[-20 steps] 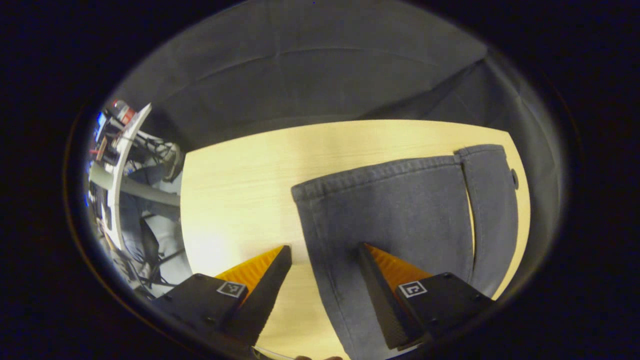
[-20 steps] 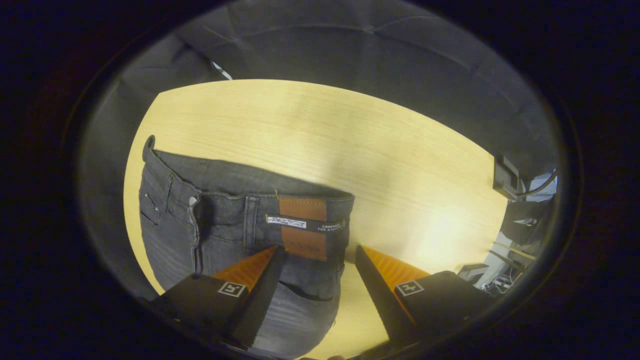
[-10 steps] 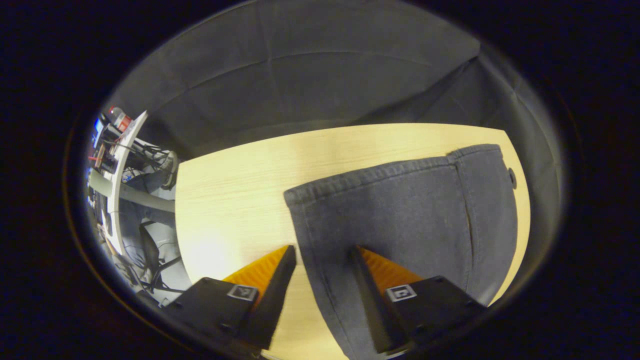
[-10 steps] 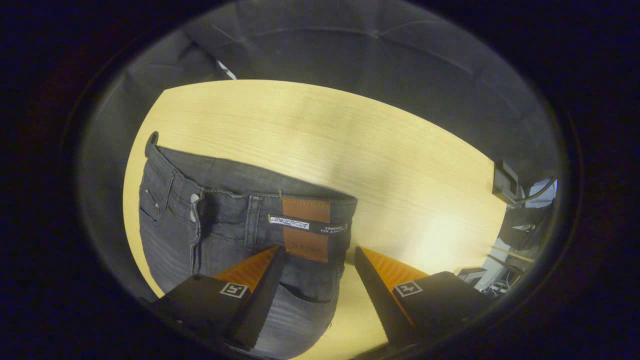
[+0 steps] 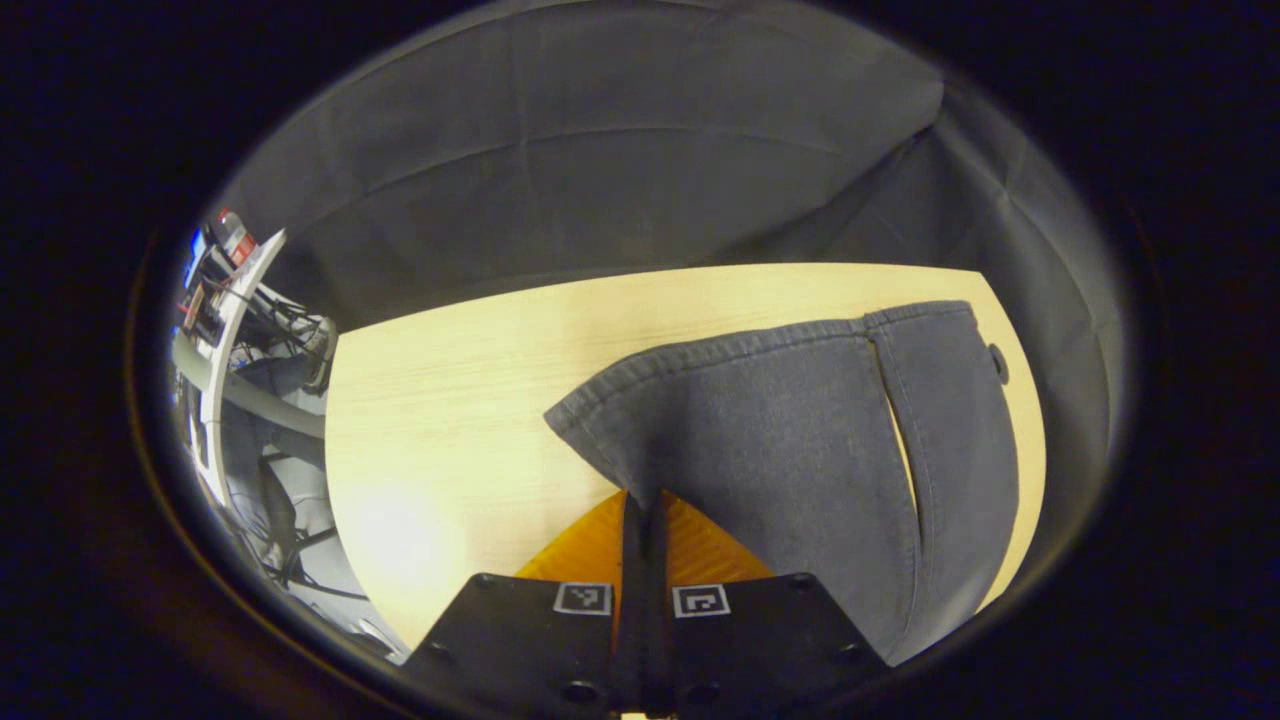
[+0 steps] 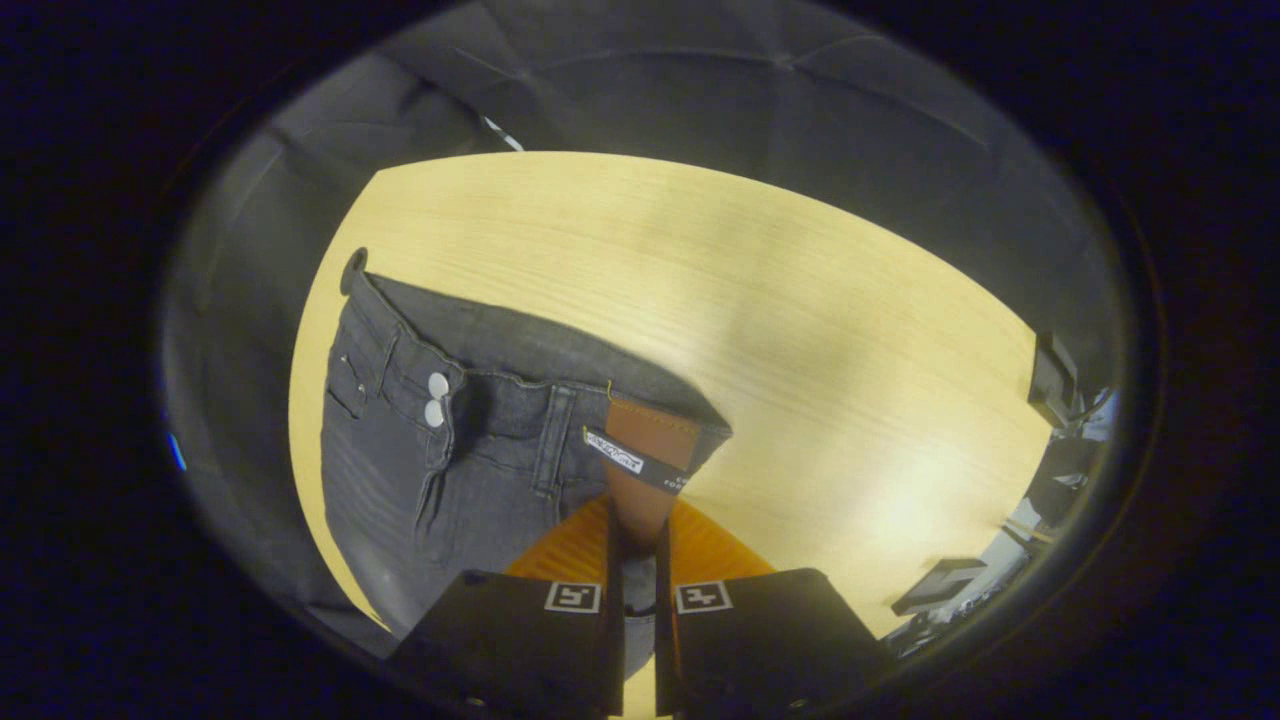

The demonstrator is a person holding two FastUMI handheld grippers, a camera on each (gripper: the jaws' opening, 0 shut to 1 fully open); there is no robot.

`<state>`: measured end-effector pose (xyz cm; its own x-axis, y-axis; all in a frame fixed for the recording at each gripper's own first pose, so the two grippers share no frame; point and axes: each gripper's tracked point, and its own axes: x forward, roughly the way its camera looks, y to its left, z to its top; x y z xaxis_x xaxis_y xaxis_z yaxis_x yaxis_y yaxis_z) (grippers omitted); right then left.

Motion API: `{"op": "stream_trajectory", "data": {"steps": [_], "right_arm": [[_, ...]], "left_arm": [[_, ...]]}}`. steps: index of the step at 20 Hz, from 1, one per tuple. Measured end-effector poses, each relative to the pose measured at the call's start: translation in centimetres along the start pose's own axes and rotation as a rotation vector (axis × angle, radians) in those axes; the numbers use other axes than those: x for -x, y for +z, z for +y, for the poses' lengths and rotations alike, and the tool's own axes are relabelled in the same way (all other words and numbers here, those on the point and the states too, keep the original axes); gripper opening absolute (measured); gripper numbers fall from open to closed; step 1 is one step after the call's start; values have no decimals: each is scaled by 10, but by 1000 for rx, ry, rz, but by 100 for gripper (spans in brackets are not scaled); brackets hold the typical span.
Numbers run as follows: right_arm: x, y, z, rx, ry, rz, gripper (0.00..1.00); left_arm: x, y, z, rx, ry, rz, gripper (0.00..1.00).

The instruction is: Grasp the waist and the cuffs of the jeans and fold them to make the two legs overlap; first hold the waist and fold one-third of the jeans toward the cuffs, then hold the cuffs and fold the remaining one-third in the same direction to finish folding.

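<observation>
Dark grey jeans lie on a light wooden table (image 5: 470, 400). In the left gripper view the two leg cuffs (image 5: 790, 400) point away from me, and my left gripper (image 5: 645, 515) is shut on the near cuff's left edge, the denim pinched up between the fingers. In the right gripper view the waist (image 6: 480, 410) shows its fly buttons and a brown leather patch (image 6: 645, 455). My right gripper (image 6: 637, 520) is shut on the waistband right at that patch, which bends down into the fingers.
Black cloth walls (image 5: 600, 160) ring the table on the far sides. Cables and equipment (image 5: 230, 300) sit beyond the table's left end in the left gripper view. A dark box (image 6: 1045, 375) is at the table's right edge in the right gripper view.
Both grippers went from open around the denim to shut on it. The cuff edge and the waistband patch are now pulled up into the fingers.
</observation>
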<state>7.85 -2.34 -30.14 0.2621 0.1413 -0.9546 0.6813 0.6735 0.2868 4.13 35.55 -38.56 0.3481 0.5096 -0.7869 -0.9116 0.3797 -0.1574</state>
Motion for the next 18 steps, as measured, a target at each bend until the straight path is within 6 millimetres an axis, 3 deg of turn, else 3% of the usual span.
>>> {"op": "stream_trajectory", "data": {"steps": [1,4,7,10,12,15,17,18], "right_arm": [[1,-2,-2,23,20,-3,6],[10,-2,-14,90,8,-1,6],[28,-6,-23,46,60,40,6],[30,1,-16,33,70,66,6],[40,10,-9,3,83,69,6],[48,23,-4,-59,115,82,6],[65,36,7,-79,151,83,5],[79,33,17,-103,195,82,6]], "left_arm": [[1,-2,1,13,-28,4,8],[5,-5,33,33,-58,4,8],[19,-12,101,-39,-23,-2,8],[40,-28,154,15,3,20,8],[58,-33,161,96,-15,35,8],[82,-18,154,159,-74,44,8],[106,-2,125,164,-134,43,8],[120,9,102,159,-180,38,8]]}}
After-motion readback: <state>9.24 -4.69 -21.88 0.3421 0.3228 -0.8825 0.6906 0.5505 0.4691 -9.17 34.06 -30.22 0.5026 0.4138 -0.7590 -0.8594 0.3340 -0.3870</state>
